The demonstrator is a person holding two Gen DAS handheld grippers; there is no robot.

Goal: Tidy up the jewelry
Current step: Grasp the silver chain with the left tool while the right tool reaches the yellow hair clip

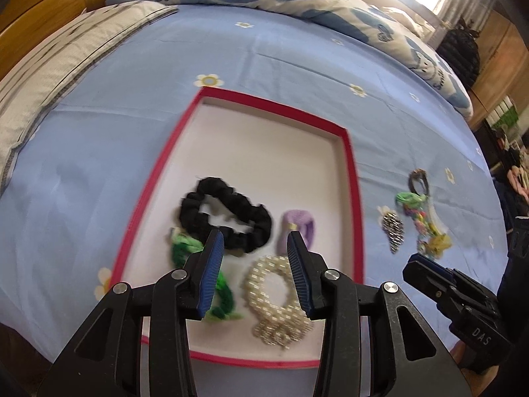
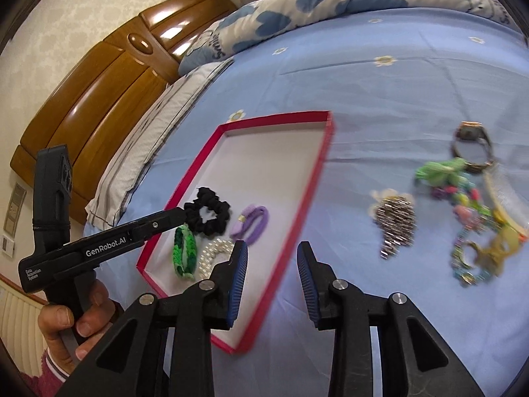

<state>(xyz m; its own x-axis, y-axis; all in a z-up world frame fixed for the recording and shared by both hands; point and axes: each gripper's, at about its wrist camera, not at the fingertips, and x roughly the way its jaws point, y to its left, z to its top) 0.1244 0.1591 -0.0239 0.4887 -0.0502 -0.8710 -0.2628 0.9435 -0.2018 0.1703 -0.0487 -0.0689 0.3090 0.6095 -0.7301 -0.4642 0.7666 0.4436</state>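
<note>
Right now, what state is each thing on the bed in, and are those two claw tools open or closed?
Left gripper: open, empty, over the tray.
Right gripper: open, empty.
Red tray: lidless, on the bedsheet.
Black scrunchie: in the tray.
Purple hair tie: in the tray.
Green bracelet: in the tray.
Pearl bracelet: in the tray.
Silver clip: outside, on the sheet.
Colourful bead pile: outside, tangled.

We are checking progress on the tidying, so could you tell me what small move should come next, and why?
Probably send the open right gripper toward the silver beaded piece: it lies on the sheet outside the red tray, and is the nearest loose item.
</note>
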